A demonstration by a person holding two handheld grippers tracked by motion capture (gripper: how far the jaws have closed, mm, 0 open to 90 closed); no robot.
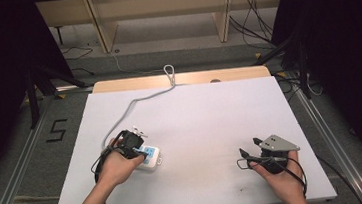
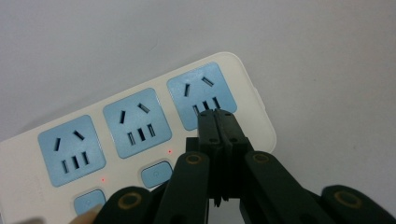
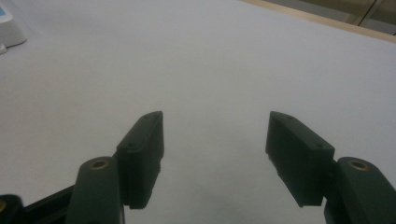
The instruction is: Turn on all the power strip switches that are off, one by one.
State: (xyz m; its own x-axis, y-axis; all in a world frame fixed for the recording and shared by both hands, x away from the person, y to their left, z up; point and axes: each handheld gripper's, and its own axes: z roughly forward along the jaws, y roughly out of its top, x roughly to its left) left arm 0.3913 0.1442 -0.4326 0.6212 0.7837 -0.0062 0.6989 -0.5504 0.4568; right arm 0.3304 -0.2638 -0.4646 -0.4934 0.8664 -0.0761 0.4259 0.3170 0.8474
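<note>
A white power strip (image 1: 152, 158) with three blue sockets lies on the white table at the left. In the left gripper view the strip (image 2: 135, 123) shows two small red lights lit beside its blue buttons. My left gripper (image 2: 215, 114) is shut with nothing between its jaws, and its tips are over the lower edge of the end socket; I cannot tell whether they touch it. From above, the left gripper (image 1: 141, 153) sits over the strip in a hand. My right gripper (image 3: 215, 135) is open over bare table, also seen at the right (image 1: 242, 157).
A grey cable (image 1: 134, 104) runs from the strip to a loop at the table's far edge (image 1: 168, 73). A corner of the strip (image 3: 9, 28) shows far off in the right gripper view. A wooden strip (image 1: 182, 79) borders the table's far side.
</note>
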